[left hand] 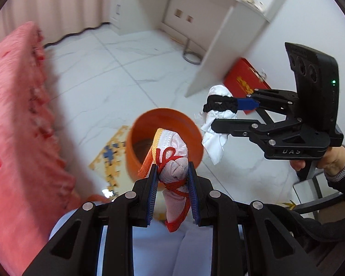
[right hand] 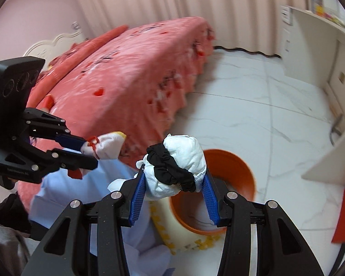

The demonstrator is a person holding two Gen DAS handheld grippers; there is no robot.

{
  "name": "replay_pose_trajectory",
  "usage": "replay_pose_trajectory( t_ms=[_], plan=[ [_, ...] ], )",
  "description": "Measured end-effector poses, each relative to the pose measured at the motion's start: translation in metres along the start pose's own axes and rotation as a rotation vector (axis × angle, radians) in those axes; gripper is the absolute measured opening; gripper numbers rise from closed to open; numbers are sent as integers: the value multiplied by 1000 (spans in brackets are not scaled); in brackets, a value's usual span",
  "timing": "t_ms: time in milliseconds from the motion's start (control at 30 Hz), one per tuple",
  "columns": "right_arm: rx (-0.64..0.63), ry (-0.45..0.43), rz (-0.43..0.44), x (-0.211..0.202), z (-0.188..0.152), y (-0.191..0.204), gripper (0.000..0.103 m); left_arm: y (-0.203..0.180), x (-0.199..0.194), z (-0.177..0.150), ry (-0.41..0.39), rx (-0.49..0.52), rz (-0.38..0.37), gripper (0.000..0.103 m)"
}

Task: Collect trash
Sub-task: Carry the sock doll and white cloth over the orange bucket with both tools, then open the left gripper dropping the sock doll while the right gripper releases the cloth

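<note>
I have a piece of trash clamped in each tool, and neither has gone into the bin yet. My left tool (left hand: pixel 172 174) is closed on a pinkish cloth bundle (left hand: pixel 172 161) tied with a red cord (left hand: pixel 166 158); the bundle sticks out past the fingertips. Just ahead of and below that tool stands the orange bin (left hand: pixel 191 124) on the floor, its mouth open toward me. My right tool (right hand: pixel 173 179) grips a white wad (right hand: pixel 184 154) wrapped with a black scrunchie (right hand: pixel 168 161), and the same bin (right hand: pixel 241 168) sits just beyond and under its tips.

So both pickups look finished; what remains, I judge, is bringing each bundle over the bin's opening and letting go. I can't make out for certain whether anything already lies inside the bin. Other trash, if any, isn't visible from here.
</note>
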State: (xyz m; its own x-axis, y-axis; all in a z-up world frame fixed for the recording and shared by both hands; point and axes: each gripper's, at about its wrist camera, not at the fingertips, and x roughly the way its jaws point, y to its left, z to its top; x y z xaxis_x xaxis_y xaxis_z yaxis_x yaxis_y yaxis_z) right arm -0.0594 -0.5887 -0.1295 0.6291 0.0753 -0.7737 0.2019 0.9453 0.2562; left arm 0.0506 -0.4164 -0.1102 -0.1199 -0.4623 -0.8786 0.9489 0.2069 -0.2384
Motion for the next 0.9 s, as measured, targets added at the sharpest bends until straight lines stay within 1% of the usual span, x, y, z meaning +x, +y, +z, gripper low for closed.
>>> replay_pose_trajectory(
  t_ms=[133,233,367,400,500,533,567,767,900],
  plan=[
    [58,9,-39,2,-11,-35,46,-3,30,18,27,20,-38,27],
    [94,20,-53,7,-17,-57,46,-4,50,31,40,28,-50,27],
    [121,33,-56,13,-23,-73,46,-1,68,38,61,26,-55,27],
    [126,36,-57,15,-23,-74,46,2,74,40,70,29,-42,29],
    [140,49,-57,22,-26,-79,46,5,81,42,84,31,-27,40],
    [145,53,-57,25,-27,-80,46,6,84,41,92,29,-14,50],
    [149,58,-56,27,-28,-80,46,6,84,41,94,28,-10,53],
    [139,77,-41,43,-24,-72,46,11,77,35,101,3,-8,53],
    [118,83,-29,51,-20,-66,47,13,69,31,98,-7,7,53]
  ],
)
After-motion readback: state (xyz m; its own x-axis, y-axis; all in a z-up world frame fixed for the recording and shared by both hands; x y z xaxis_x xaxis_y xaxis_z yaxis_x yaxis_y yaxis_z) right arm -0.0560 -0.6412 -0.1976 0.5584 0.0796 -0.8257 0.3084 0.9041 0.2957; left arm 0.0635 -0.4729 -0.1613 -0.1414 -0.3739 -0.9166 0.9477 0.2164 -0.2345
